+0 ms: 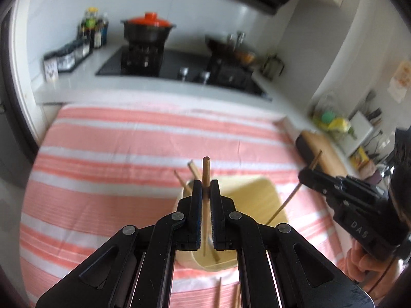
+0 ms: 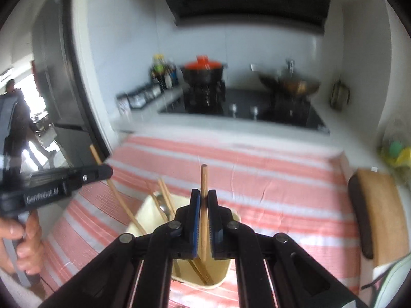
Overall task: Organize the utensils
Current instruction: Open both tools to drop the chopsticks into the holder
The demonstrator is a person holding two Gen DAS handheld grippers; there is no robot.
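My left gripper (image 1: pixel 205 183) is shut on a wooden chopstick (image 1: pixel 205 169) that stands nearly upright, its lower end over the cream utensil holder (image 1: pixel 257 200). Other chopsticks (image 1: pixel 191 172) lean inside the holder. In the right wrist view, my right gripper (image 2: pixel 204 193) is shut on a second wooden chopstick (image 2: pixel 204 177), also above the holder (image 2: pixel 143 213), which holds chopsticks and a metal spoon (image 2: pixel 163 205). Each gripper shows in the other's view: the right gripper (image 1: pixel 304 174) and the left gripper (image 2: pixel 108 172), both with a stick slanting down toward the holder.
A pink and white striped cloth (image 1: pixel 115 141) covers the counter. Loose chopsticks (image 1: pixel 219 292) lie on it near the front. Behind are a stove with a red-lidded black pot (image 1: pixel 147 29) and a wok (image 2: pixel 290 84). A wooden cutting board (image 2: pixel 380 213) lies at the right.
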